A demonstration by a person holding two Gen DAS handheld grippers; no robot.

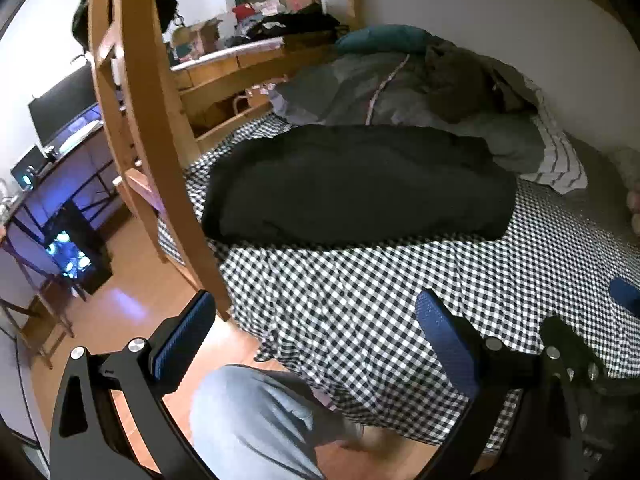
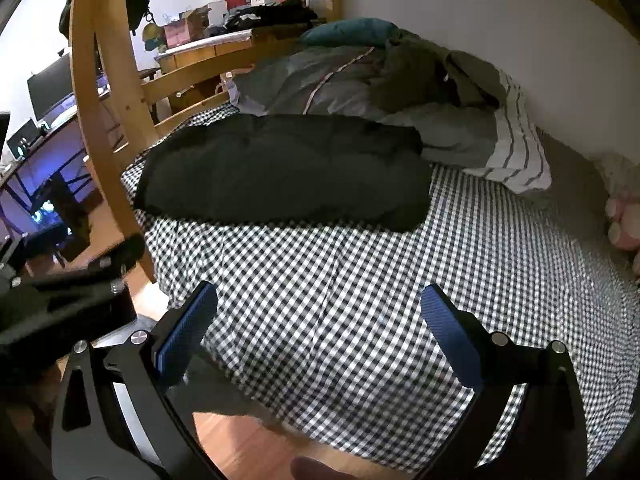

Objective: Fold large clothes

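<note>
A folded black garment [image 1: 356,184] lies across the black-and-white checked bed sheet [image 1: 360,300]; it also shows in the right wrist view [image 2: 288,168]. My left gripper [image 1: 316,312] is open and empty, held back over the near edge of the bed, well short of the garment. My right gripper [image 2: 320,304] is open and empty, also above the near part of the sheet [image 2: 340,300]. The right gripper's body shows at the right edge of the left wrist view [image 1: 580,360], and the left gripper's body at the left of the right wrist view [image 2: 72,280].
A heap of grey bedding [image 1: 420,96] and a striped pillow [image 1: 556,156] lie behind the garment by the wall. A wooden bunk post and ladder [image 1: 160,140] stand at the bed's left corner. A desk with monitor [image 1: 64,108] is at far left. My knee [image 1: 248,420] is below.
</note>
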